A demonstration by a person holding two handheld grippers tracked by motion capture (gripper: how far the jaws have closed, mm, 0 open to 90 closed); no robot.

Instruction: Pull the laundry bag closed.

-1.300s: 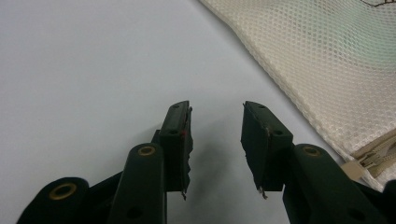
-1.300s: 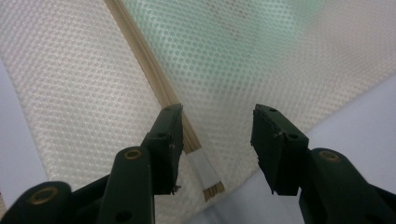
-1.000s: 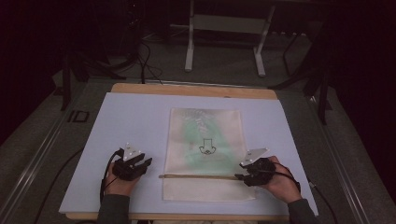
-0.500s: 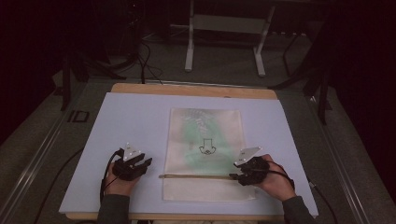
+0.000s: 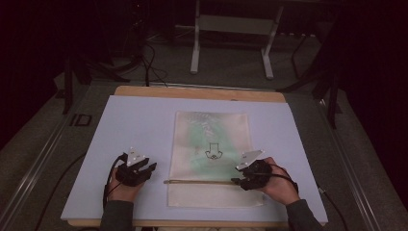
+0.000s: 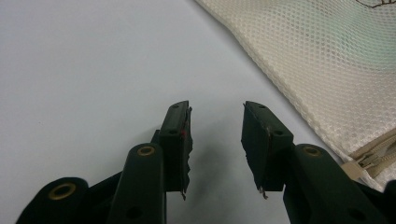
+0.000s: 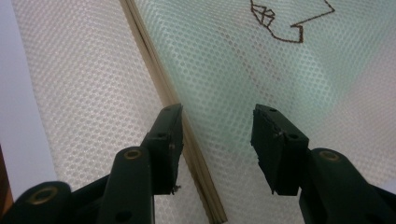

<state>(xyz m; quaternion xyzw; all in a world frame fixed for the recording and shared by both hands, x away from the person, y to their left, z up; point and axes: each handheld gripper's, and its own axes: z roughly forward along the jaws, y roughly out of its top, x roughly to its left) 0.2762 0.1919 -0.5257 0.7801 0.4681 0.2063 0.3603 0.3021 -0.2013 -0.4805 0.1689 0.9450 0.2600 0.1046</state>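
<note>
A cream mesh zip bag [image 5: 211, 156] with greenish contents lies flat mid-table.

High view overhead, facing forward; gripper views close, perhaps sharing mesh bag [image 5: 212, 156].

Table [image 5: 139, 120]: pale sheet, mesh bag [image 5: 211, 144] flat.
</note>
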